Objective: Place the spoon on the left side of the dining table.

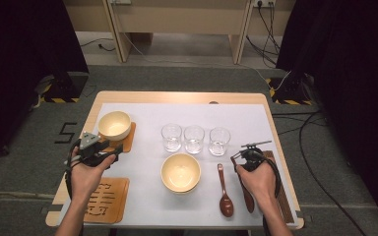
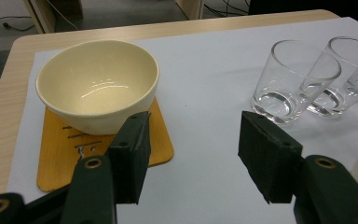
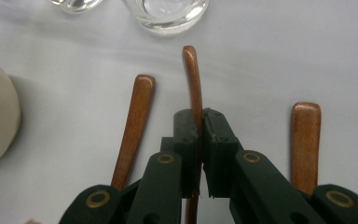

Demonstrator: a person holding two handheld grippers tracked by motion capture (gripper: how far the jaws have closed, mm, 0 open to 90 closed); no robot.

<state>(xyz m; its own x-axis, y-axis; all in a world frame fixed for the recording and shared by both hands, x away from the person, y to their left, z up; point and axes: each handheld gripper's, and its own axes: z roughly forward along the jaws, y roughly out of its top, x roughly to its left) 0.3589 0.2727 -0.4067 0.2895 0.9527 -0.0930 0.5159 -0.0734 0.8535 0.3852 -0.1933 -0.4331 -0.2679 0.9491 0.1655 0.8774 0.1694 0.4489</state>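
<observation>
Three slim brown wooden spoons [image 3: 192, 79] lay right of the front bowl; our right gripper [image 3: 200, 122] pinched the middle spoon's handle. Left gripper [image 2: 193, 154] gaped empty. We counted two cream bowls [image 1: 114, 125], three clear glasses [image 1: 193, 139].

A wooden table [image 1: 103, 97] carried a white sheet [image 1: 142, 147]. On the sheet lay two wooden coasters [image 1: 107, 199], three glasses [image 1: 194, 139] in a row, a cream bowl [image 1: 180, 172] and wooden spoons [image 1: 225, 192].
</observation>
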